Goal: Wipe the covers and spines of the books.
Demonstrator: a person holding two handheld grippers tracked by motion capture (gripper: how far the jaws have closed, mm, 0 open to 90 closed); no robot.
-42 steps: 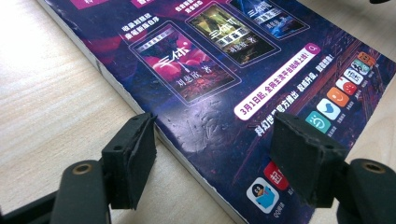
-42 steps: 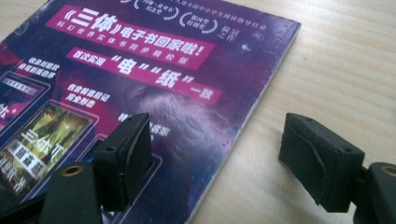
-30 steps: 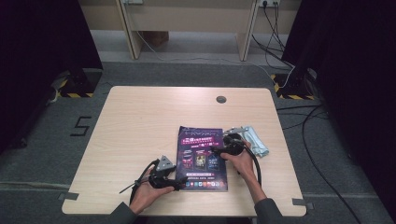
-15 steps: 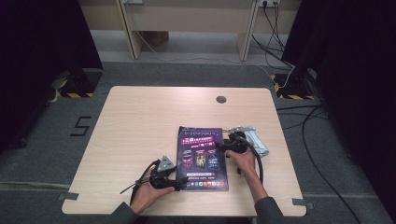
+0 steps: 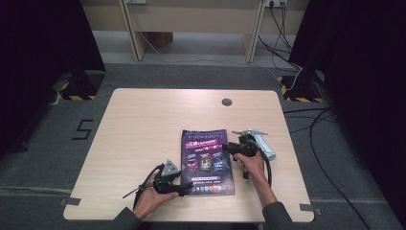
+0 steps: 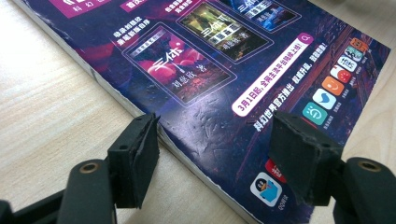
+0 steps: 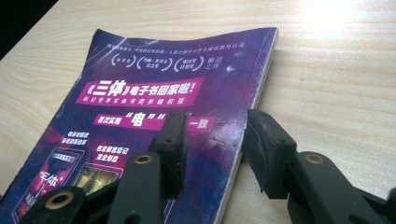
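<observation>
Since a second ago: right gripper [image 5: 229, 147] slid a touch toward the book's [image 5: 207, 160] right edge, jaws just narrowed, now straddling that edge near the spine, one jaw over the cover, the other beside it on the desk [image 5: 143, 124]. Not clearly pressing yet; gap visible on both sides in the right gripper view [image 7: 215, 140]. Left gripper [image 5: 184, 188] unmoved at the book's near left corner, jaws spread wide, one off the edge on the wood, one over the cover [image 6: 210, 140], nothing pinched. Book lying flat, closed, back cover up, right of desk centre, close to the person. A silvery tool [image 5: 261, 142] just beside the right hand. Judged progress: early. Both grippers placed at the book's edges, no firm hold, cover not lifted. Left to do: pinch, then lift or open.
</observation>
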